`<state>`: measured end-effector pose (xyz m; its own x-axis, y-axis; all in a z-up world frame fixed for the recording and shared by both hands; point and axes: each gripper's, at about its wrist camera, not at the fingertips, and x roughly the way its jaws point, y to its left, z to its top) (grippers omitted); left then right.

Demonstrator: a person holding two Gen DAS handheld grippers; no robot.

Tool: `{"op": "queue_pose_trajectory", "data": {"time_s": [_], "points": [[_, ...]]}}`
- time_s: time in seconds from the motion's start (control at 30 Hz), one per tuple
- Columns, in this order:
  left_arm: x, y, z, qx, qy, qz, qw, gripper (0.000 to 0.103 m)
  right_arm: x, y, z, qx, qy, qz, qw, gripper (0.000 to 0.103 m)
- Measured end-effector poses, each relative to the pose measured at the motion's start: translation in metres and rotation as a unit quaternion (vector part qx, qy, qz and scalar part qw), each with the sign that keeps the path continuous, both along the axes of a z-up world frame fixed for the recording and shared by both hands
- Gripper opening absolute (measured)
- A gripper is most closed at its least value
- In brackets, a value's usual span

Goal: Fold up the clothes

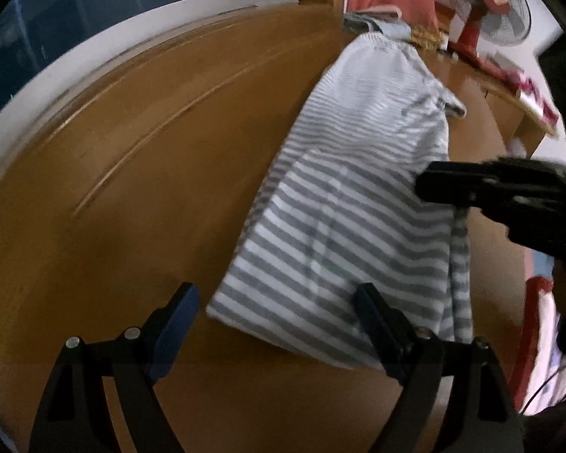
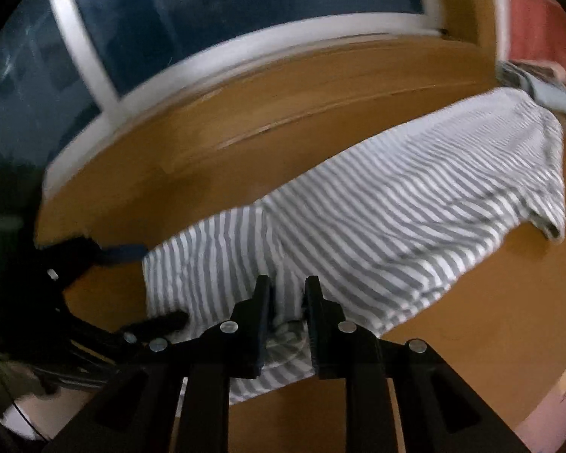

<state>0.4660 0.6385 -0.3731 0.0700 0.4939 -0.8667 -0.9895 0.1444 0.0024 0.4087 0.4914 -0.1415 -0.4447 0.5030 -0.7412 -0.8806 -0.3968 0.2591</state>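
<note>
A grey-and-white striped garment [image 1: 343, 196] lies lengthwise on the wooden table [image 1: 151, 173], with a side strip folded in over it. My left gripper [image 1: 275, 302] is open, and its fingers straddle the garment's near corner without gripping it. My right gripper [image 2: 287, 294] is shut on a bunched bit of the striped garment [image 2: 396, 204] at its near edge. In the left wrist view the right gripper [image 1: 426, 185] reaches in from the right, over the garment's right edge. The right wrist view shows the left gripper [image 2: 162, 283] at the garment's left end.
A folded pile of clothes [image 1: 377, 22] sits at the table's far end, beside a red-and-white fan [image 1: 486, 0] and red-and-white items on a wooden ledge [image 1: 524, 94]. A dark window with a white frame [image 2: 222, 53] runs along the table's far side. Bare wood lies left of the garment.
</note>
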Motion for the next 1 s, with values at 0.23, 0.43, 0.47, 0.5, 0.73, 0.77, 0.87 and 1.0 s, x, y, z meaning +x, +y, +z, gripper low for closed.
{"op": "queue_pose_trajectory", "data": {"time_s": [0.23,0.43,0.47,0.5,0.73,0.77,0.87,1.0], "points": [[0.001,-0.005,0.010,0.016,0.013,0.003,0.9998,0.083,0.002,-0.014,0.000,0.013,-0.018,-0.024,0.999,0.030],[0.002,0.003,0.006,0.023,0.048,-0.003,0.9986,0.084,-0.001,-0.015,-0.013,-0.005,-0.034,-0.022,0.999,0.029],[0.001,0.005,0.004,0.020,0.044,-0.002,0.9988,0.085,-0.002,-0.015,-0.015,-0.008,-0.037,-0.021,0.999,0.028],[0.000,0.006,0.002,0.017,0.038,0.000,0.9991,0.084,-0.002,-0.016,-0.017,-0.011,-0.040,-0.021,0.999,0.028],[-0.006,0.002,-0.004,-0.037,-0.049,0.019,0.9979,0.084,0.009,-0.007,-0.020,-0.019,-0.061,0.028,0.998,0.026],[-0.003,-0.001,-0.006,-0.044,-0.064,0.017,0.9969,0.084,0.013,-0.006,-0.020,-0.023,-0.062,0.032,0.997,0.026],[0.021,-0.018,-0.005,-0.044,-0.063,-0.013,0.9970,0.084,0.026,-0.013,-0.019,-0.031,-0.074,0.039,0.996,0.026],[0.050,-0.033,-0.002,-0.041,-0.047,-0.052,0.9967,0.084,0.041,-0.031,-0.014,-0.029,-0.090,0.028,0.995,0.026]]}}
